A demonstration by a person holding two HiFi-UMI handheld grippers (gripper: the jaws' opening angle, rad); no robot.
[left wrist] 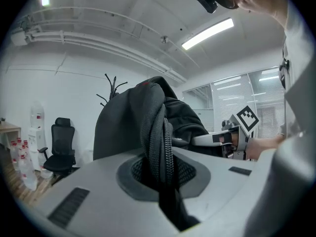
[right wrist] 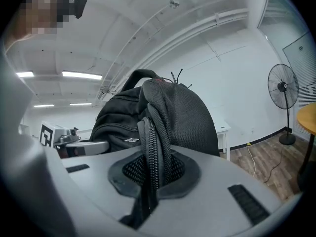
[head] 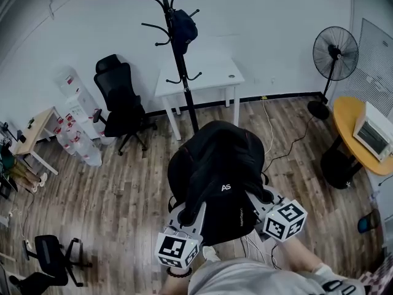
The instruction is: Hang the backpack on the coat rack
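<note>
- Closest to the head camera, the left gripper (head: pixel 194 210) and right gripper (head: pixel 253 203) are held side by side in front of the person, with their marker cubes toward the body.
- Between them the backpack (head: pixel 215 165) is carried, apparently clear of the floor (head: pixel 123 189), with its bulk out beyond the jaws.
- One shoulder strap is pinched by each gripper. In the left gripper view the jaws are pressed together on a padded strap (left wrist: pixel 157 132). In the right gripper view the other strap (right wrist: pixel 154 132) is clamped the same way.
- This two-point hold is judged to be used so that the bag is kept from swinging or twisting and its top is kept uppermost.
- A loop (right wrist: pixel 136 75) at the top of the backpack is left free of both grippers, probably so that it can be dropped over a hook.
- Well apart and straight ahead, the rack (head: pixel 182 72) is seen standing in front of a white worktop (head: pixel 212 72).
- One upper hook is already taken by a dark item (head: pixel 183 28); the other hooks are seen bare.
- The carrying step is judged to be in hand and the hanging not yet begun.
- For the next move, the gap to the rack would need to be closed. The bag would also need to be raised enough for the loop to be passed over a bare hook.
</note>
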